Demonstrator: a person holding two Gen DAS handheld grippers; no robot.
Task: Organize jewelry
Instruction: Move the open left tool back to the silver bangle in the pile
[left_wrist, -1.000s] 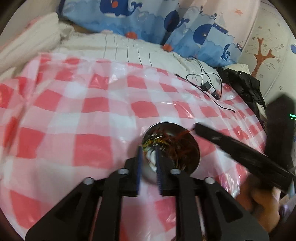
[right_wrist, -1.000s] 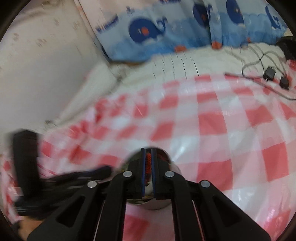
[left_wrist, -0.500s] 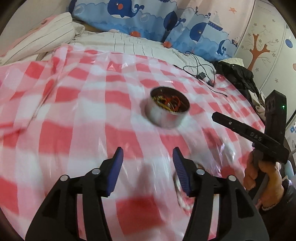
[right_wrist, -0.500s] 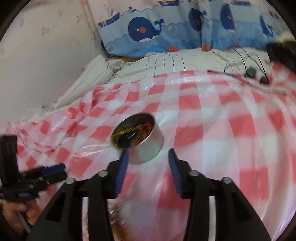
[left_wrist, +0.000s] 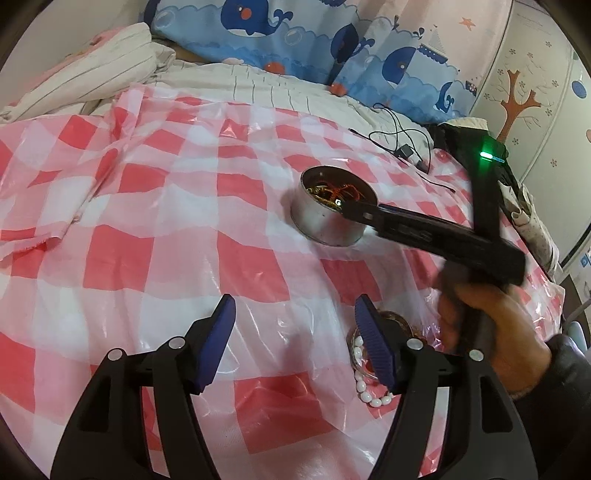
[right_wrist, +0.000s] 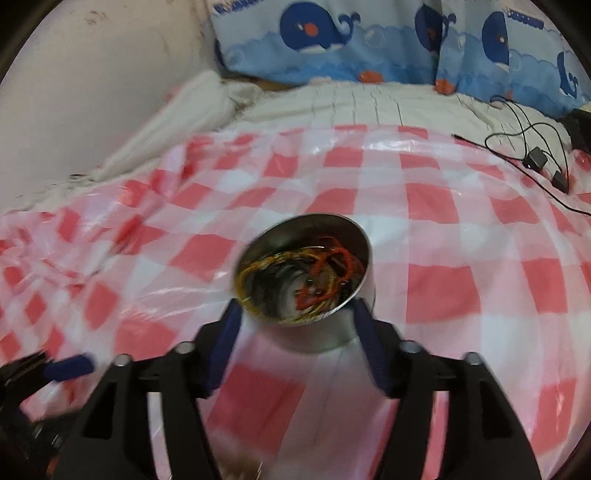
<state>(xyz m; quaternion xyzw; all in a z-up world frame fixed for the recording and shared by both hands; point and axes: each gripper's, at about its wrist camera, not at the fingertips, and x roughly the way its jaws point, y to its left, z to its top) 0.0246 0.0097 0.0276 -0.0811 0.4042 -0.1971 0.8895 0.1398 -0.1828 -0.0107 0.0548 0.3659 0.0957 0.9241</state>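
While the metal tin (left_wrist: 332, 210) of tangled red and gold cords sits on the checked cloth (left_wrist: 155, 229), both grippers, left (left_wrist: 295, 341) and right (right_wrist: 297, 339), have just been opening and hold nothing, white beads (left_wrist: 364, 387) lying beside the left.

Soft indoor light, glare on the plastic cloth (left_wrist: 229, 236), fisheye-bent edges.

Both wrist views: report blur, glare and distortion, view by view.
Left wrist view: mostly sharp; only the right gripper and the hand holding it smear; window glare streaks the checked plastic cloth; fisheye bends the edges. Right wrist view: motion blur throughout, softening the metal tin and its tangled jewelry.
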